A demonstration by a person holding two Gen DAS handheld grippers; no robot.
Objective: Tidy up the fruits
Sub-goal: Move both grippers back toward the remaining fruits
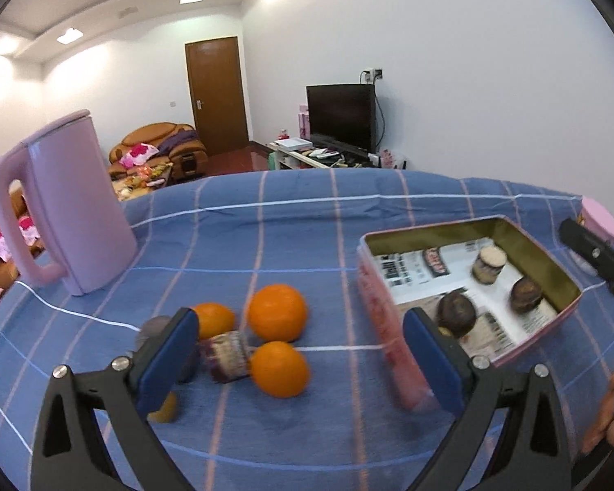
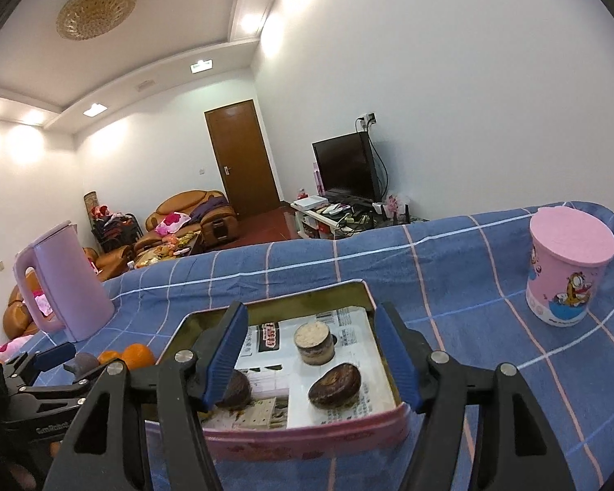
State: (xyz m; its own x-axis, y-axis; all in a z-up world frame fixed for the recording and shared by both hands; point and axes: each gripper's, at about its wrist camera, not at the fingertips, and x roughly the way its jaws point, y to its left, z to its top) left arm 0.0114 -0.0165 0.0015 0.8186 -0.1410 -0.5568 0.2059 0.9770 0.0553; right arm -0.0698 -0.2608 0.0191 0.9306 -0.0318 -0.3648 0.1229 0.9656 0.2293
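Three oranges (image 1: pixel 277 313) lie in a cluster on the blue checked cloth, with a small patterned jar (image 1: pixel 227 356) on its side among them. My left gripper (image 1: pixel 303 352) hangs wide open just above them and holds nothing. Its left finger hides part of another orange (image 1: pixel 165 409) and a greyish-purple thing (image 1: pixel 155 325). To the right stands a pink tin (image 1: pixel 378 327) lined with printed paper. My right gripper (image 2: pixel 311 358) is open and empty over the tin (image 2: pixel 307 438). In it are a pale layered jar (image 2: pixel 314 343) and two dark round pieces (image 2: pixel 335 384); one is half hidden.
A tall pink kettle (image 1: pixel 65 204) stands at the back left of the table. A pink lidded cup (image 2: pixel 569 270) with a cartoon print stands at the back right. The table's far edge drops to a living room with sofa, door and television.
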